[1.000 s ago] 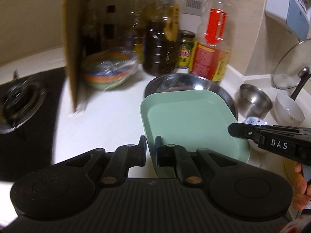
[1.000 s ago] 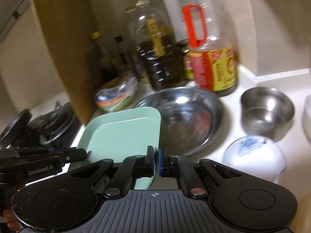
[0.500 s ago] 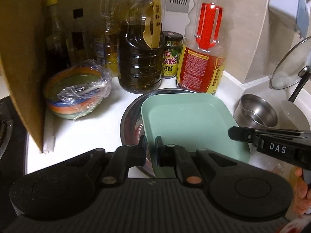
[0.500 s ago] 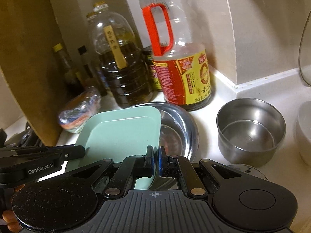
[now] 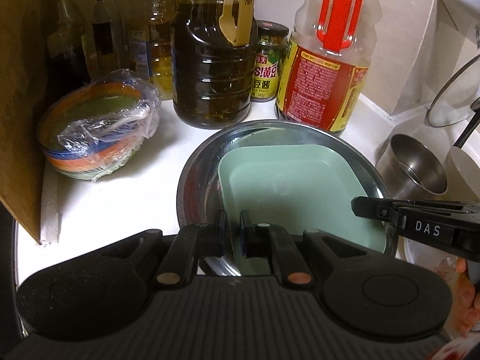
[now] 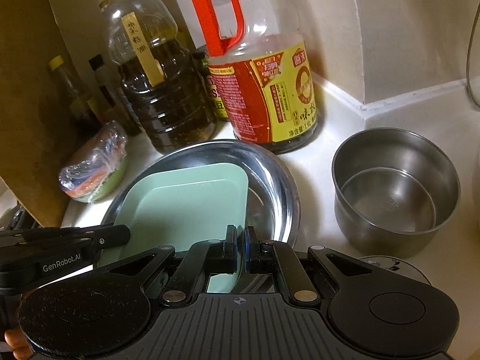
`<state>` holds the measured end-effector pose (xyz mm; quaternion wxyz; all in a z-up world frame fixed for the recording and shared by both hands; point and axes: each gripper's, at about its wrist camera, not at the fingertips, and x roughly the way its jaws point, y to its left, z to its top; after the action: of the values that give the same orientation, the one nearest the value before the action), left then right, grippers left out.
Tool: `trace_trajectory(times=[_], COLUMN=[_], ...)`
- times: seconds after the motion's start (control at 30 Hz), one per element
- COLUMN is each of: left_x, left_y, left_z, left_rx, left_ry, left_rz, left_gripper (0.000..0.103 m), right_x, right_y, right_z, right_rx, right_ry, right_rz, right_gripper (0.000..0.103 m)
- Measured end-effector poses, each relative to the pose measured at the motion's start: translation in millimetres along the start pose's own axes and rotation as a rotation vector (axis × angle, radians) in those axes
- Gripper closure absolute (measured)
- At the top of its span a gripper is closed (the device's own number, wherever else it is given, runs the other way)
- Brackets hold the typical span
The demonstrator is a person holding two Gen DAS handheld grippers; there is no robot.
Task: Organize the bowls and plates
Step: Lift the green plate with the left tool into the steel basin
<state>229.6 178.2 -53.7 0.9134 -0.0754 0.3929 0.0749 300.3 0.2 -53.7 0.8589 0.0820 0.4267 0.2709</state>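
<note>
While both my claws pinch the same dish, a wrapped stack of coloured bowls (image 5: 99, 138) sits at the far left beside a brown board (image 5: 21, 114); my left gripper (image 5: 231, 234) is pressed onto the near rim of the green square plate (image 5: 297, 189), which lies inside the steel round pan (image 5: 192, 186) on the white counter (image 5: 120, 204); behind stand a dark oil jug (image 5: 213, 69) and a red-handled bottle (image 5: 324, 69); my right gripper (image 6: 240, 250) clamps the plate's other near corner; a steel pot (image 6: 396, 192) stands apart at the right.
</note>
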Motion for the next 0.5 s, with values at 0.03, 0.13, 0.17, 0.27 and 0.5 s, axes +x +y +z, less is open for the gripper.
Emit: trace_trajectory(times=[0.03, 0.13, 0.17, 0.27, 0.5], left_x=[1.7, 7.0, 8.5, 12.6, 11.8], left_y=[0.1, 0.8, 1.3, 1.7, 0.0], left_z=[0.0, 0.2, 0.2, 0.4, 2.9], left_rx=[0.001, 0.002, 0.004, 0.006, 0.019], left_ry=[0.002, 0.012, 0.016, 0.027, 0.014], left_rz=[-0.001, 0.001, 0.002, 0.011, 0.036], left_gripper=[0.095, 0.095, 0.095, 0.095, 0.094], right_x=[1.4, 5.1, 6.5, 10.1, 11.9], right_y=[-0.4, -0.9, -0.8, -1.5, 0.0], right_z=[0.5, 1.9, 2.2, 2.1, 1.4], right_rx=[0.001, 0.005, 0.004, 0.008, -0.015], right_ry=[0.003, 0.008, 0.010, 0.019, -0.010], right_rz=[-0.003, -0.009, -0.011, -0.009, -0.017], right_gripper=[0.098, 0.098, 0.098, 0.098, 0.098])
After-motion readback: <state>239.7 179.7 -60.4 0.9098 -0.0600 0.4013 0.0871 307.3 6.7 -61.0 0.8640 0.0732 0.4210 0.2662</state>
